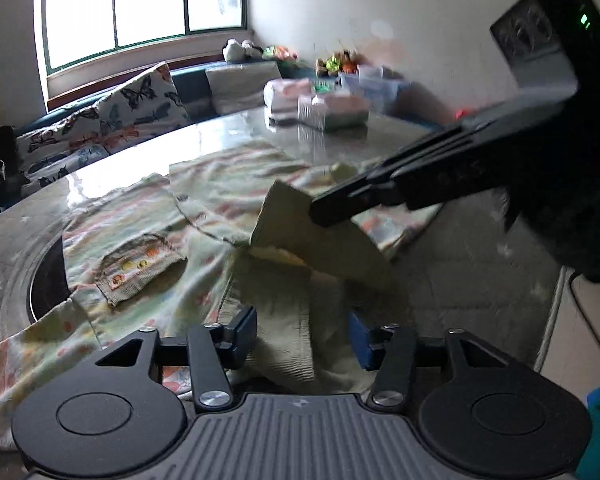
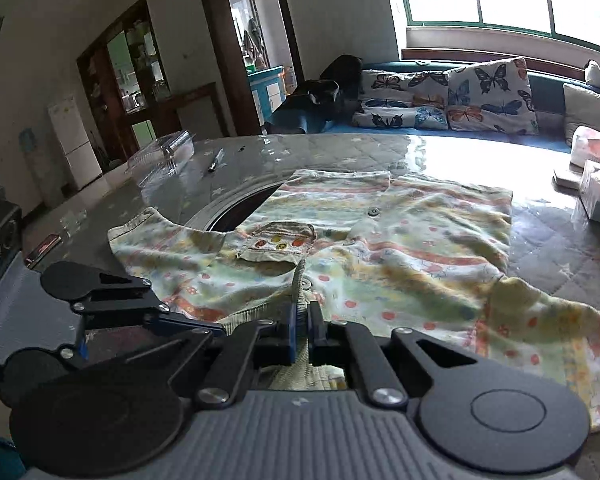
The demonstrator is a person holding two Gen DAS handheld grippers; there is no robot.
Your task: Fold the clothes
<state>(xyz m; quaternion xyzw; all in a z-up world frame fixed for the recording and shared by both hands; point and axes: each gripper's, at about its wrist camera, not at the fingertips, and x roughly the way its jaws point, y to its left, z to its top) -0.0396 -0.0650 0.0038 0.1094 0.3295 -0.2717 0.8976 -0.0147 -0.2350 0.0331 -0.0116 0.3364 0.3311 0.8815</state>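
A small pale shirt (image 2: 400, 240) with orange and green print, buttons and a chest pocket (image 2: 278, 246) lies spread on the table. It also shows in the left wrist view (image 1: 204, 208). My right gripper (image 2: 302, 334) is shut on the shirt's ribbed collar edge at the near side; in the left wrist view it (image 1: 328, 212) comes in from the right, lifting a fold of cloth. My left gripper (image 1: 302, 336) is open, its fingers straddling the ribbed cloth (image 1: 288, 320) just above the table.
The table (image 2: 340, 148) has a glossy quilted cover and a round dark opening (image 2: 240, 212) beside the shirt. Tissue packs (image 2: 596, 160) stand at the far right, a pen (image 2: 216, 160) and a clear box (image 2: 164, 152) at the far left. A sofa with butterfly cushions (image 2: 488, 92) is behind.
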